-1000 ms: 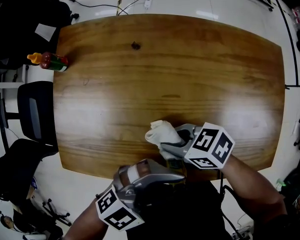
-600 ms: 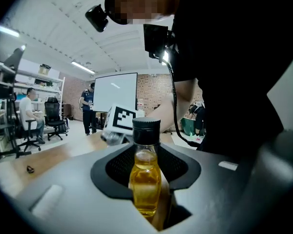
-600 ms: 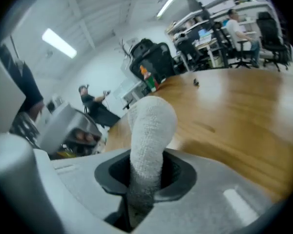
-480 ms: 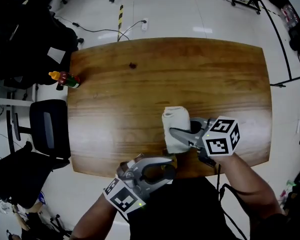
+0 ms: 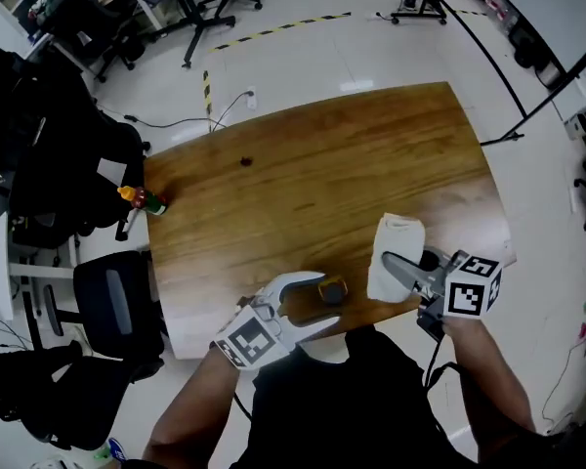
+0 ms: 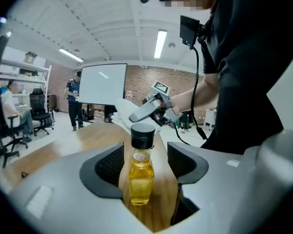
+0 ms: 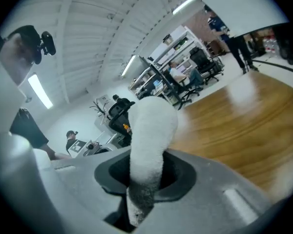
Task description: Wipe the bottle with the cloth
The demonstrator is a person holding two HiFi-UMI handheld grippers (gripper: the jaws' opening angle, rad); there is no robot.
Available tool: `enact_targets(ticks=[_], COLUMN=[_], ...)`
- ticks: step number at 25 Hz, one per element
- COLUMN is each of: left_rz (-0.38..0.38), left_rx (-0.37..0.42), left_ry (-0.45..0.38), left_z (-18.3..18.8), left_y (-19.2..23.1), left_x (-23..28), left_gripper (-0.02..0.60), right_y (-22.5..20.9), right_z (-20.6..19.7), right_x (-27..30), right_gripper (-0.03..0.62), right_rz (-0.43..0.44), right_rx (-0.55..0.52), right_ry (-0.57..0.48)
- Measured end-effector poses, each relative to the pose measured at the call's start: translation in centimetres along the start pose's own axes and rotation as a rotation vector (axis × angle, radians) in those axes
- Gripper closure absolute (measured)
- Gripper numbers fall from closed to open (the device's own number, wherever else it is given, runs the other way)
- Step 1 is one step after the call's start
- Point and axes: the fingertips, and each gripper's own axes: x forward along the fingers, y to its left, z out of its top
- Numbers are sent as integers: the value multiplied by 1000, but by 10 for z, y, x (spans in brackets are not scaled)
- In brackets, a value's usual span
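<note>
Your left gripper view catches what the head view barely hints at: the bottle stands upright, dead centre between your left gripper's jaws, with a gap on either side. Those jaws have just sprung apart. Your right gripper, clamped on the cloth, has swung clear of the bottle.

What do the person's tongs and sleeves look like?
The left tongs and right tongs are pale grey with dark pads, each bearing a white cube with black square markers. A black cable trails from the right one. The shirt is black.
</note>
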Motion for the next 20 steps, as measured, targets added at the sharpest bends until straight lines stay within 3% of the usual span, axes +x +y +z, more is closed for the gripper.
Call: enact_targets(ticks=[4,9,13,15,17,20], left_rz=[-140,-263,-349,-328,-254,-22], left_rx=[135,103,186,178,145,64], left_ry=[67,-70,-41,-30,-36,-46], left_z=[-12,15,21,24,23,20], left_y=[3,11,2,1,5,19], left_x=[0,5,13,16,16,10], left_gripper=[279,286,399,400,402,402], right_y=[22,62,88,96,95,90], right_z=[-32,-76,-106,-119,-128,-132], right_x=[-45,-79,-93,-94,-86,-63], right_gripper=[520,520,520,520,520,520], right_rz=[-142,-292,-342,-350,-353,-344], right_rx=[81,142,181,201,223,244], right_ry=[-158,-279,-340,-351,-369,-390])
